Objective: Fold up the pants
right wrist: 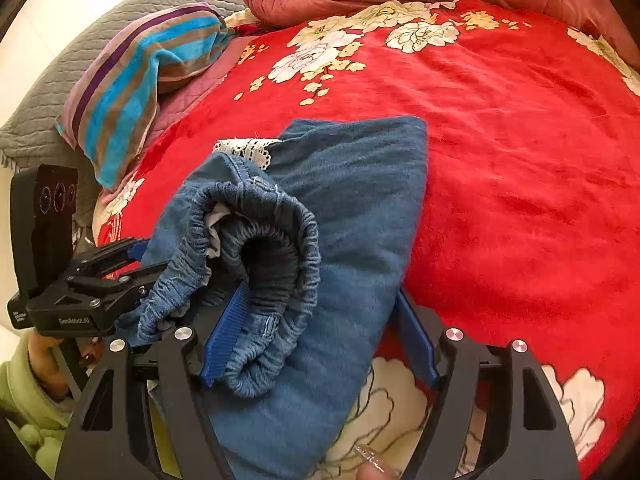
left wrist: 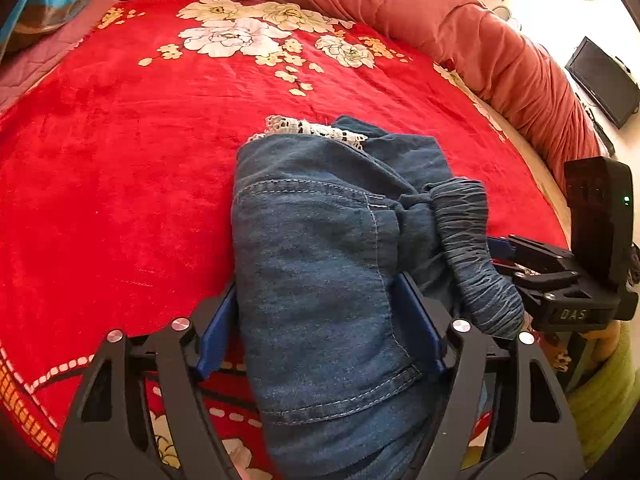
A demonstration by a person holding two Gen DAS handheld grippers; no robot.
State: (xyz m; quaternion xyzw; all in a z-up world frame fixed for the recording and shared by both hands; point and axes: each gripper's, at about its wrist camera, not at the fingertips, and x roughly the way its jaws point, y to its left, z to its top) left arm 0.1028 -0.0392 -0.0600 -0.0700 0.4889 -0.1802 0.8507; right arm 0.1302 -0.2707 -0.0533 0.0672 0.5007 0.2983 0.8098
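Folded blue denim pants point(left wrist: 320, 240) lie in a thick bundle on a red floral blanket point(left wrist: 120, 160). A white lace trim point(left wrist: 312, 126) peeks out at the bundle's far end. My left gripper point(left wrist: 320, 320) straddles the near end, and its blue pads point(left wrist: 216, 336) press on both sides of the denim. In the right wrist view my right gripper point(right wrist: 320, 336) is shut on the same pants point(right wrist: 360, 200). One of its pads sits inside the gathered elastic waistband point(right wrist: 280, 220), the other on the outer fold. Each gripper shows at the edge of the other's view: right gripper point(left wrist: 500, 256), left gripper point(right wrist: 148, 260).
A rumpled salmon quilt point(left wrist: 480, 40) runs along the far and right edges of the bed. A striped towel point(right wrist: 132, 88) and a grey quilted pad point(right wrist: 60, 80) lie at the far left. A dark screen point(left wrist: 604, 80) stands beyond the bed. A green sleeve point(right wrist: 24, 380) holds the left gripper.
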